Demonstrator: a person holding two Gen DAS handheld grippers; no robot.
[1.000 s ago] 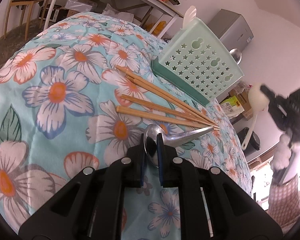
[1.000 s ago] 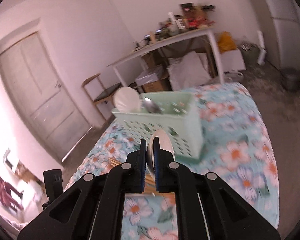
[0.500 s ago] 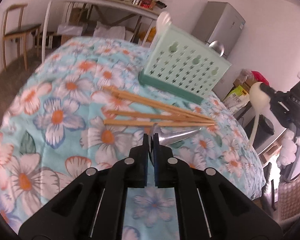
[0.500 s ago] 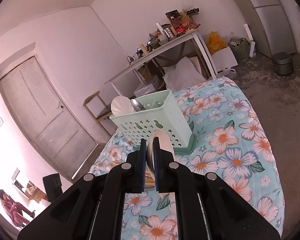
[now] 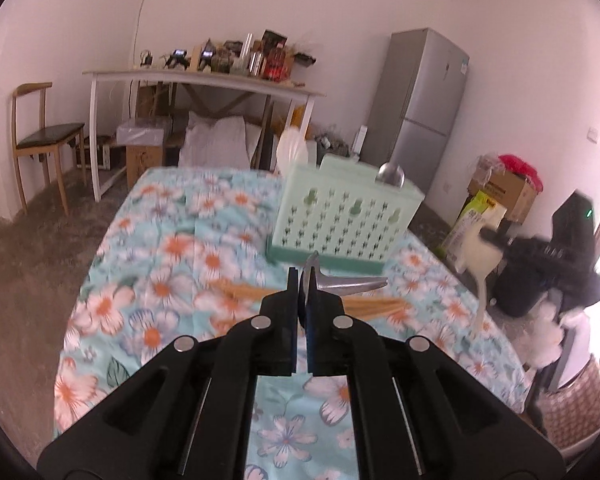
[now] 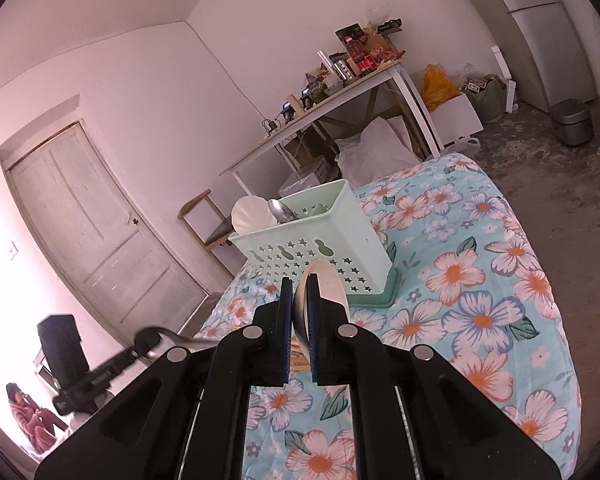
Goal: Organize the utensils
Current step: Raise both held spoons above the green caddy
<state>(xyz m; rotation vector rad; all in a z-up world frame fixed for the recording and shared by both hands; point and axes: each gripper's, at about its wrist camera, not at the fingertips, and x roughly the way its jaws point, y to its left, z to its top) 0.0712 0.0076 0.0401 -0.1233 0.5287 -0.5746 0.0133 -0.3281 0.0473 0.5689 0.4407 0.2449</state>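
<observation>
My left gripper [image 5: 300, 280] is shut on the bowl of a metal spoon [image 5: 352, 282], held in the air with its handle pointing right. Below it, several wooden chopsticks [image 5: 248, 291] lie on the floral tablecloth. Beyond them stands a mint green utensil basket [image 5: 340, 216] holding a white spoon [image 5: 294, 148] and a metal spoon [image 5: 390, 172]. My right gripper [image 6: 300, 292] is shut on a white spoon [image 6: 328, 280], in front of the basket [image 6: 312, 244] and short of it. That white spoon [image 5: 476, 248] also shows at the right of the left wrist view.
The table [image 6: 480, 320] wears a blue flowered cloth, and its edge curves away on the right. Behind it are a cluttered white desk [image 5: 204, 80], a wooden chair [image 5: 40, 140], a fridge [image 5: 424, 96] and boxes [image 5: 500, 188]. A person [image 6: 24, 412] sits far off.
My left gripper closed on the metal spoon and lifted it off the cloth, rolling level. My right gripper drew back from the basket, still holding the white spoon.
</observation>
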